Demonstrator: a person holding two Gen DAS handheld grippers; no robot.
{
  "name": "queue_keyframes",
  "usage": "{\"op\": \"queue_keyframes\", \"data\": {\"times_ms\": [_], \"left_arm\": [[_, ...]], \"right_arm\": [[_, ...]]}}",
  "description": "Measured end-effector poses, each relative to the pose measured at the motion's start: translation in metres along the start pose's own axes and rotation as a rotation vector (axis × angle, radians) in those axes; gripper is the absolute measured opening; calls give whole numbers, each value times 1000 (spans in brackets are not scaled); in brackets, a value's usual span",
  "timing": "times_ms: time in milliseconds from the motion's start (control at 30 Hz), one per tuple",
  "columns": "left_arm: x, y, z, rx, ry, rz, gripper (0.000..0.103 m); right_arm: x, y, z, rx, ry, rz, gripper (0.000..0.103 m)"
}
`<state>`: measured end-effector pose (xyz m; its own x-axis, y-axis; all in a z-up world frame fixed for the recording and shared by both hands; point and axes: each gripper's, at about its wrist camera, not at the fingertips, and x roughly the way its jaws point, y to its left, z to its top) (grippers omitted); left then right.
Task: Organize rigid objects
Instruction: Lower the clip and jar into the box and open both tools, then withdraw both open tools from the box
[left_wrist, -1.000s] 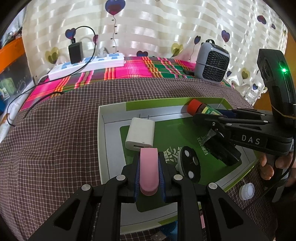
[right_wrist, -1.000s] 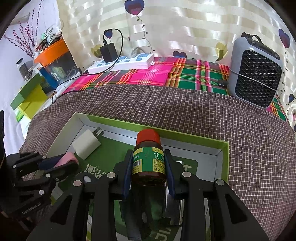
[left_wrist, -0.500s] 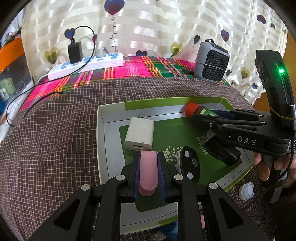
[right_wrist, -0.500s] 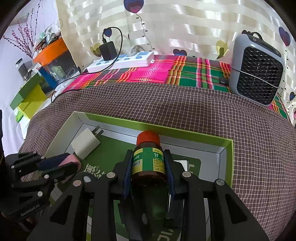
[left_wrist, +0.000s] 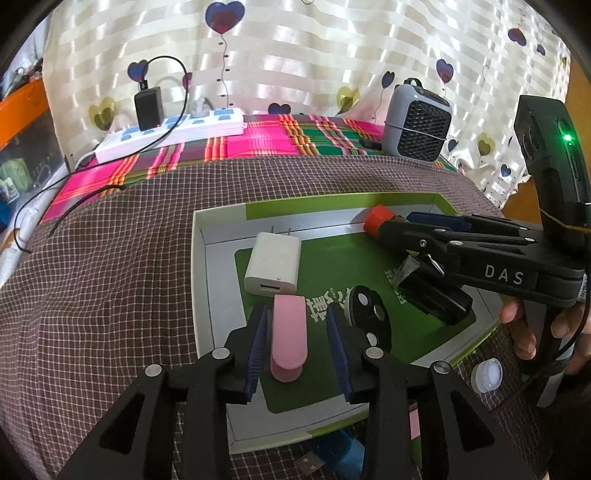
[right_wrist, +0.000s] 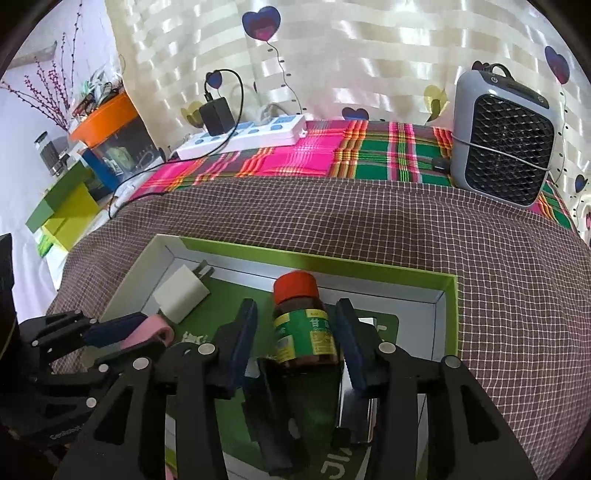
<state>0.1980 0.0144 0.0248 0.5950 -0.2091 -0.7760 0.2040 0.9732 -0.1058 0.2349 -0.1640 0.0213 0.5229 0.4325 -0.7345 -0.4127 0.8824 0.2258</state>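
A shallow green and white box lies on the checked cloth. My left gripper is open around a pink bar that lies on the box floor. My right gripper is open around a brown bottle with a red cap, lying in the box; its cap shows in the left wrist view. A white charger plug and a black key fob also lie in the box.
A small white cap lies on the cloth beside the box. A grey fan heater, a white power strip with a black adapter and cables stand at the back. Coloured boxes are at the left.
Both grippers have opened. The pink bar and the bottle have been let go and now rest in the box.
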Motion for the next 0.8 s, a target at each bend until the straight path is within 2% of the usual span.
{"op": "queue_keyframes", "data": {"times_ms": [800], "left_arm": [[-57,-19,-24,26,-69,44,37]], "right_arm": [[-57,22,-28,-6,-70,-52,46]]}}
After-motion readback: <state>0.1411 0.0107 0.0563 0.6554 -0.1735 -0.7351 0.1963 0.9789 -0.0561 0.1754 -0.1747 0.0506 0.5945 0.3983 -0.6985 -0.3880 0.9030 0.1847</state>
